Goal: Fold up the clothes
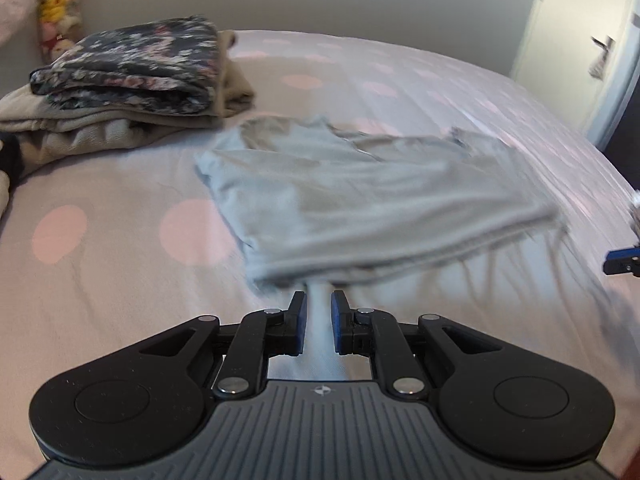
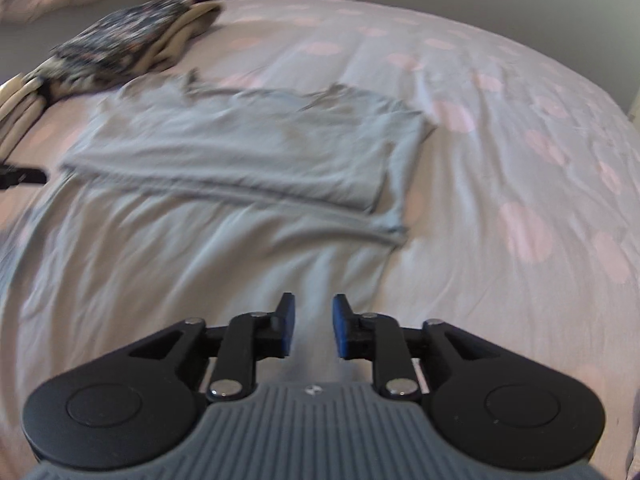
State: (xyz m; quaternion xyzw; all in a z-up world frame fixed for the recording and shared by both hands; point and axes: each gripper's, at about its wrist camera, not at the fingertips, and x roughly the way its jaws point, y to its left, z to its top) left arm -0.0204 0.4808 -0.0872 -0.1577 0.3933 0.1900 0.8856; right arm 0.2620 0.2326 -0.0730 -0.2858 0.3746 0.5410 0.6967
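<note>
A light grey-blue garment lies partly folded on the bed, its upper half doubled over the lower. My left gripper is shut on a strip of its near edge, and the cloth runs up between the blue pads. In the right wrist view the same garment spreads wrinkled toward me. My right gripper hovers over its near part with jaws apart, and the pads do not press on the cloth. A blue and black part of the right gripper shows at the right edge of the left wrist view.
A stack of folded clothes, floral dark piece on top of beige ones, sits at the back left of the bed. The sheet is pale with pink dots. Plush toys lean on the wall; a door stands at right.
</note>
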